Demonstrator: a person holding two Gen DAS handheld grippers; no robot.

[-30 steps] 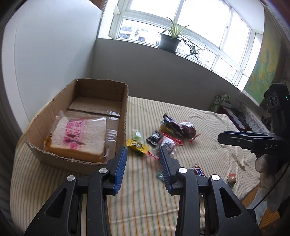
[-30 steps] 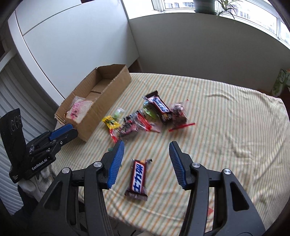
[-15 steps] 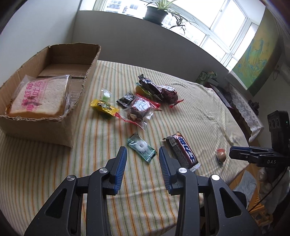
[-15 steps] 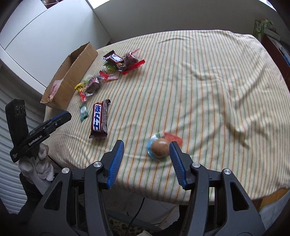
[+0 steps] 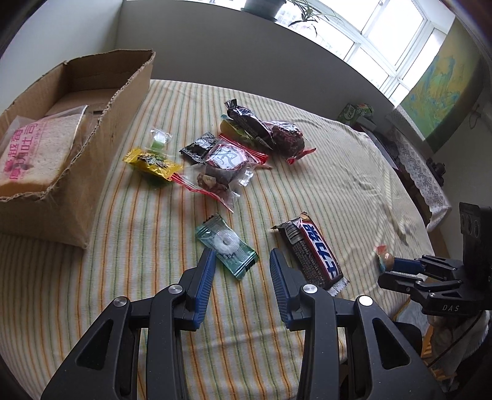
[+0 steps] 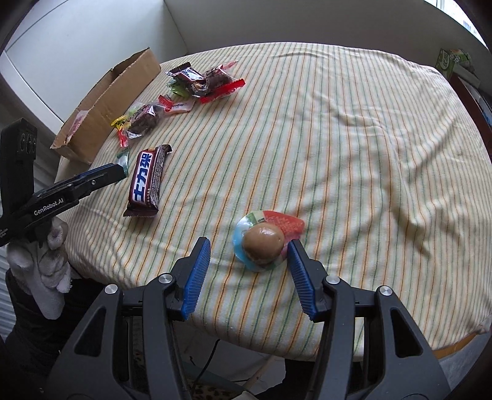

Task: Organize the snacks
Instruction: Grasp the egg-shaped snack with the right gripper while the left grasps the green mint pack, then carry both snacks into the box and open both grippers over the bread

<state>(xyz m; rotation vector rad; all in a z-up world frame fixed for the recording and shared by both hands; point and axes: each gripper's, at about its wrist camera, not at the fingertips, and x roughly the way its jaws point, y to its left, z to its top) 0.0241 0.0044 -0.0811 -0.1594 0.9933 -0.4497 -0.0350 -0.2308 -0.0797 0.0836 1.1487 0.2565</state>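
Note:
My left gripper (image 5: 241, 257) is open, its fingers either side of a green mint candy packet (image 5: 226, 241) on the striped cloth. A dark chocolate bar (image 5: 310, 249) lies just right of it. My right gripper (image 6: 249, 246) is open around a packed brown egg (image 6: 263, 241) near the table's front edge. The cardboard box (image 5: 101, 129) at left holds a bag of sliced bread (image 5: 33, 150). A cluster of small snacks (image 5: 227, 150) lies beyond the mint. The chocolate bar (image 6: 147, 181) also shows in the right wrist view.
The round table has a striped cloth (image 6: 353, 138). A window sill with a potted plant (image 5: 264, 6) is behind. A green carton (image 6: 452, 61) stands past the far right edge. The left gripper (image 6: 118, 174) shows in the right wrist view.
My left gripper has dropped closer to the mint packet, which now sits between its fingers. My right gripper has moved in on the packed egg, now between its fingers.

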